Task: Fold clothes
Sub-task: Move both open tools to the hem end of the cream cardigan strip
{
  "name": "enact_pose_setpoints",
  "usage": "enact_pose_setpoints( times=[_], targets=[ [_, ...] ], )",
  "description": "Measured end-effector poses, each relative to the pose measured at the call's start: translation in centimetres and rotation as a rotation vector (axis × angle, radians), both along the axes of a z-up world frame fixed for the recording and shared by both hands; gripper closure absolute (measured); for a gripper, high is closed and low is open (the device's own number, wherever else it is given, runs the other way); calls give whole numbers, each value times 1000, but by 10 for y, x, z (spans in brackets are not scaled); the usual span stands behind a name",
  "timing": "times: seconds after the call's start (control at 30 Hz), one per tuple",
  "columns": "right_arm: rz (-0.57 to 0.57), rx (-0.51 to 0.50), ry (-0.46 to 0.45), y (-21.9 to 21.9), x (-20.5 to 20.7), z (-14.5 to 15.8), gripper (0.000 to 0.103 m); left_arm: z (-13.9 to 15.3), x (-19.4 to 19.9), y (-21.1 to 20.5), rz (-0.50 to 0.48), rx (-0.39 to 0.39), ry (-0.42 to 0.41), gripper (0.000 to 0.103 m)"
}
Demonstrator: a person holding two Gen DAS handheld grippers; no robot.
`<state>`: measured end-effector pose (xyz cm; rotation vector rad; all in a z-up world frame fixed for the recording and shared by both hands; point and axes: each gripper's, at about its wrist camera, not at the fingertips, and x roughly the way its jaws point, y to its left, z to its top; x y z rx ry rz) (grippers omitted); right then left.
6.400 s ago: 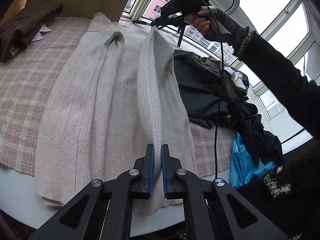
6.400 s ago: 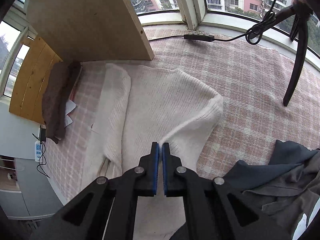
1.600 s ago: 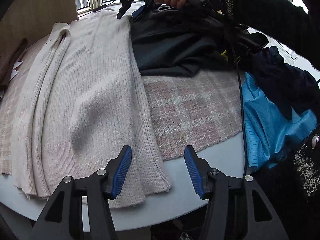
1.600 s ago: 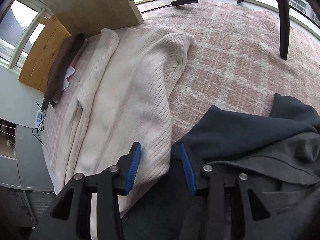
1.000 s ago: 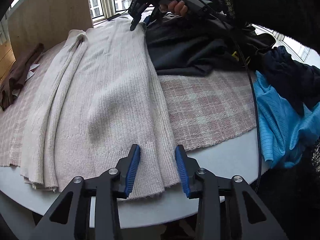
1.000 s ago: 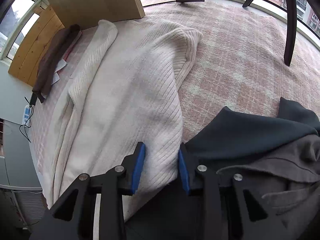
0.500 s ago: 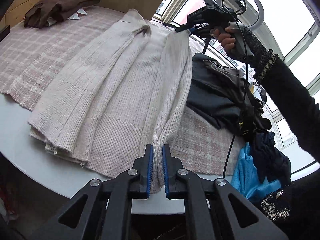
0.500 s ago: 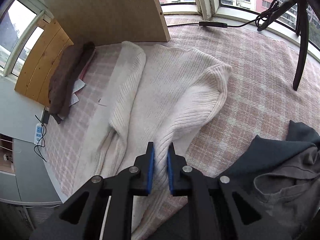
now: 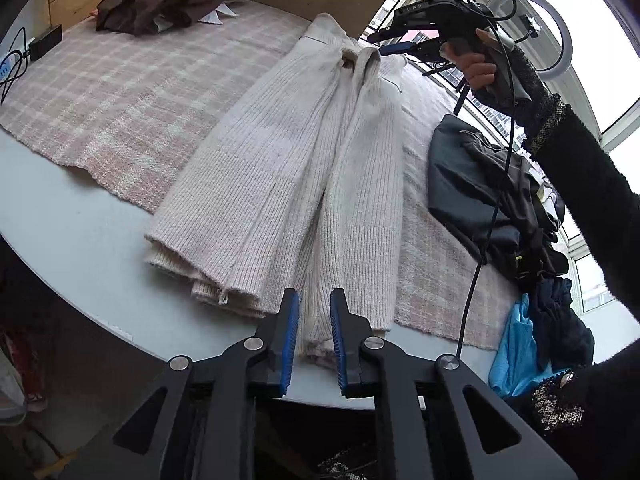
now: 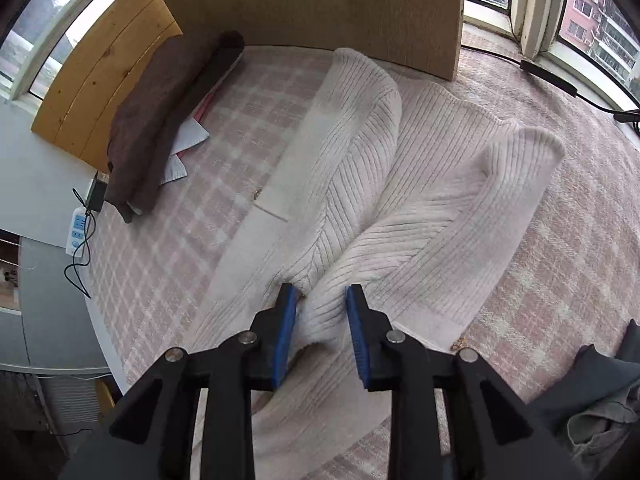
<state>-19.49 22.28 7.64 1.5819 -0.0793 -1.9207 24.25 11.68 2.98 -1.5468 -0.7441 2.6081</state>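
Note:
A cream ribbed knit sweater (image 9: 304, 168) lies lengthwise on a pink plaid cloth (image 9: 132, 96), both long sides folded in toward the middle. My left gripper (image 9: 314, 318) is open at the hem end, jaws either side of the folded-in edge. My right gripper (image 10: 320, 316) is open at the collar end of the sweater (image 10: 400, 208), with a fold of knit between the jaws; it also shows in the left wrist view (image 9: 394, 48), held just above the collar.
A pile of dark clothes (image 9: 492, 200) and a blue garment (image 9: 516, 352) lie to the right. A brown garment (image 10: 160, 112) lies by a wooden board (image 10: 320, 4) at the far end. A power strip (image 10: 78, 232) sits on the white table edge (image 9: 72, 248).
Both grippers carried the sweater's right side over toward the middle, laid it down and opened. Half a second ago both were shut on the lifted edge.

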Motion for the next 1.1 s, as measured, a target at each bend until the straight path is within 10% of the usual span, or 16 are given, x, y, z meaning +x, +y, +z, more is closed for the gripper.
enact_pose_setpoints(
  times=[0.1,0.27,0.67,1.1],
  targets=[
    [-114,-136,36,53,-7,31,75,17,-1,-1,-34,-38,29,89],
    [-260,-86,70,94,-24,23,75,17,-35,19,-152,-81,51,89],
    [-221,162,164,27,-71,-54,77,-18,-61,30,-232,-84,-25,89],
    [26,35,171,4,67,-20,78,36,-34,-46,-184,-187,22,89]
  ],
)
